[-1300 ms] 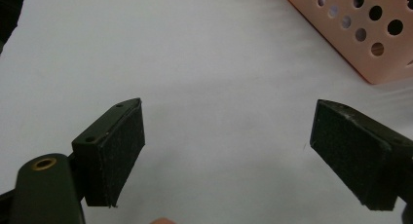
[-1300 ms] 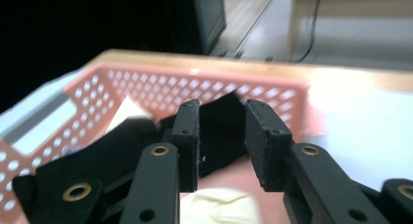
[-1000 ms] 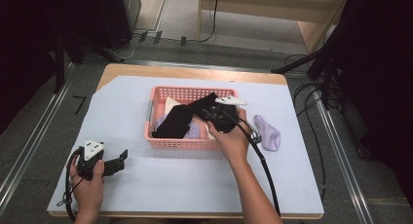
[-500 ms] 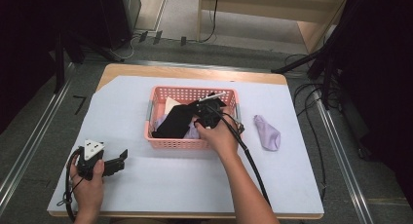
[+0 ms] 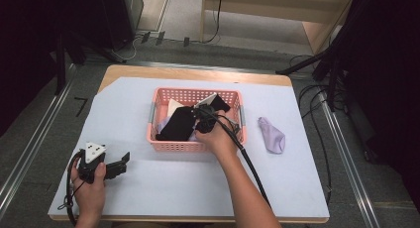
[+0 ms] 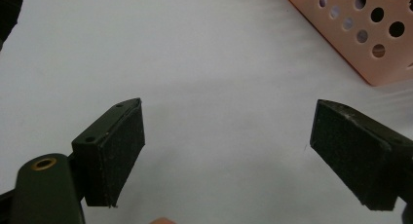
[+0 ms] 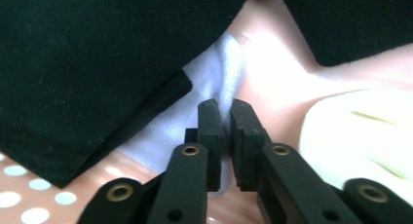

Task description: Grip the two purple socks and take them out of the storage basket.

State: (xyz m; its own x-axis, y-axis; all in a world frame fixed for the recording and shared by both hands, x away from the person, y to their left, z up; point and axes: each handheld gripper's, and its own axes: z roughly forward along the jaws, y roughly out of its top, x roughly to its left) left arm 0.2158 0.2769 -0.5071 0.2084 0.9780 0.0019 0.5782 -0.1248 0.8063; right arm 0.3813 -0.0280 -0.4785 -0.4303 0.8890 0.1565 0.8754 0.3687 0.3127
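A pink perforated basket (image 5: 163,143) sits mid-table with black cloth (image 5: 178,124), a cream piece (image 5: 174,106) and a lavender cloth (image 7: 214,83) inside. My right gripper (image 5: 200,120) reaches down into the basket; its jaws have just been closing and now pinch a fold of the lavender cloth (image 7: 225,114) beside the black cloth (image 7: 92,63). My left gripper (image 5: 116,166) rests on the white table cover at the front left, jaws wide apart (image 6: 226,151) with nothing between them, the basket's corner (image 6: 360,34) ahead.
A second lavender cloth (image 5: 271,135) lies on the white cover (image 5: 163,188) to the right of the basket. A black cable (image 5: 247,158) trails from the right gripper along the forearm. Dark stands and cables surround the table.
The right hand has moved left and down into the basket, and its jaws have closed on the lavender cloth. The left hand has stayed put.
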